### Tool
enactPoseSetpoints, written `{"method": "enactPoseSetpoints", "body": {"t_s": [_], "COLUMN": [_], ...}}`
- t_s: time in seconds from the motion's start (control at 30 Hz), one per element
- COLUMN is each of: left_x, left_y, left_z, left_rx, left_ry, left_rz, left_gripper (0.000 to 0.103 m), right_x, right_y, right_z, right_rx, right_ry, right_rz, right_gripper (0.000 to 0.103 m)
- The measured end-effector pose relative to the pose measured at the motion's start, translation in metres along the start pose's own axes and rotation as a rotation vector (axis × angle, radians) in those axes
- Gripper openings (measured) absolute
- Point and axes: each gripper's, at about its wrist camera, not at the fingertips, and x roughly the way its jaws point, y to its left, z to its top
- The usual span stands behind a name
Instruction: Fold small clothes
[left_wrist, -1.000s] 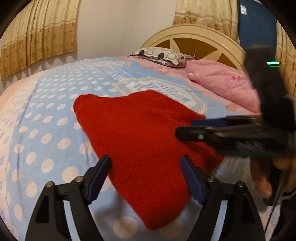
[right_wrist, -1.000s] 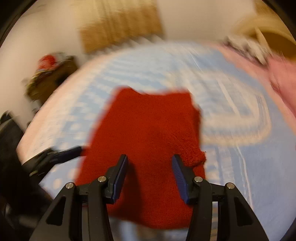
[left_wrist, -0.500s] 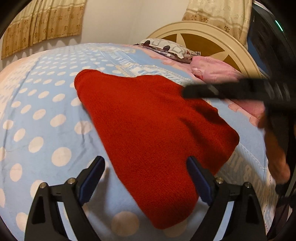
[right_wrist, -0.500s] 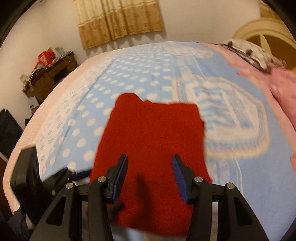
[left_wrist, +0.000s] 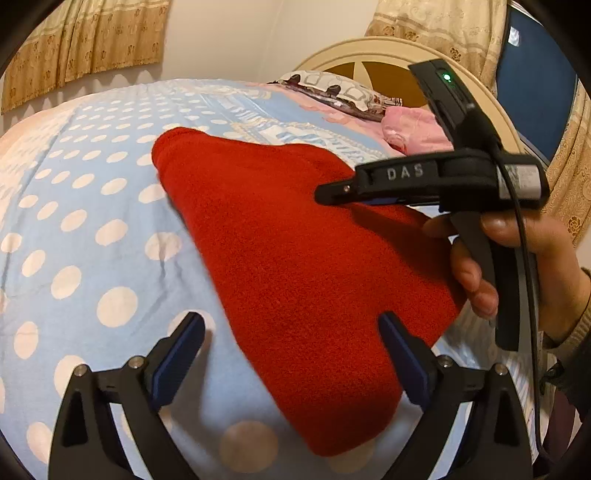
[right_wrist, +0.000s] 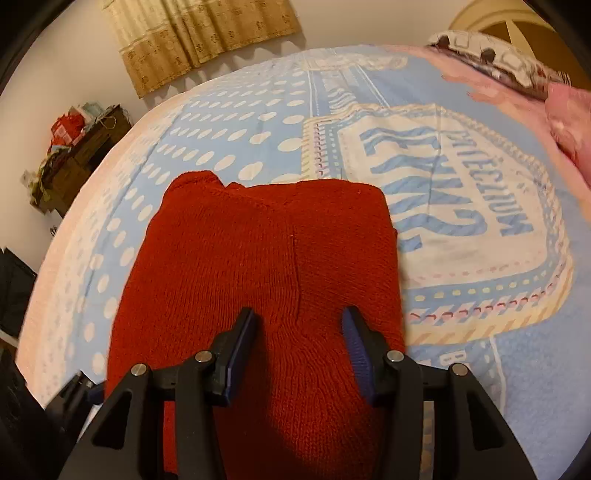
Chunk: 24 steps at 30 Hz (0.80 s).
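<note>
A red knit garment (left_wrist: 295, 258) lies folded flat on the blue polka-dot bedspread (left_wrist: 74, 229). My left gripper (left_wrist: 291, 350) hovers low over its near corner. Its jaws are opening wide; the cloth lies under and between them, and neither pad presses on it. A hand holds my right gripper (left_wrist: 332, 192) side-on over the garment's right part. In the right wrist view the right gripper (right_wrist: 299, 339) stands half open just above the red garment (right_wrist: 266, 266), gripping nothing. The left gripper's tip (right_wrist: 79, 386) peeks in at the lower left.
A pink blanket (left_wrist: 413, 129) and a patterned pillow (left_wrist: 332, 92) lie by the cream headboard (left_wrist: 369, 55). A cluttered dark side table (right_wrist: 74, 147) stands beyond the bed's far edge. Curtains hang on the wall behind. The bedspread's printed panel (right_wrist: 461, 206) lies right of the garment.
My left jaws have spread wider apart. The right gripper has come down and closer over the garment, which now lies flat and sharp in view.
</note>
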Motion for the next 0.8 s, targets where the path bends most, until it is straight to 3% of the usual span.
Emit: {"method": "enactPoseSetpoints", "body": {"t_s": [0.17,0.33,0.47,0.57,0.63,0.8], "left_x": [0.003,0.003,0.004,0.005,0.006,0.005], "left_y": [0.003,0.002,0.003,0.004,0.005,0.005], "left_z": [0.000,-0.002,-0.002,-0.001,-0.001,-0.001], "left_rx": [-0.026,-0.032,-0.036,-0.047,-0.056,-0.048], "left_ry": [0.017,0.019,0.023,0.025,0.030,0.030], "left_rz": [-0.009,-0.001,-0.003,-0.008,-0.016,-0.013], "left_gripper": [0.101,0.103,0.103,0.103,0.103,0.103], "right_x": [0.001,-0.014,-0.013,0.001,0.006,0.000], "right_y": [0.009,0.039,0.075,0.092,0.088,0.066], "right_z": [-0.003,0.001,0.001,-0.008,-0.013,-0.001], "right_rx": [-0.041,-0.127,-0.244,-0.342,-0.338,-0.251], "right_ry": [-0.019,-0.024,-0.008,0.019,0.027,0.056], "right_rz": [-0.045,-0.152,-0.079,-0.115,-0.116,0.010], "right_gripper": [0.050,0.051,0.051,0.051,0.051,0.051]}}
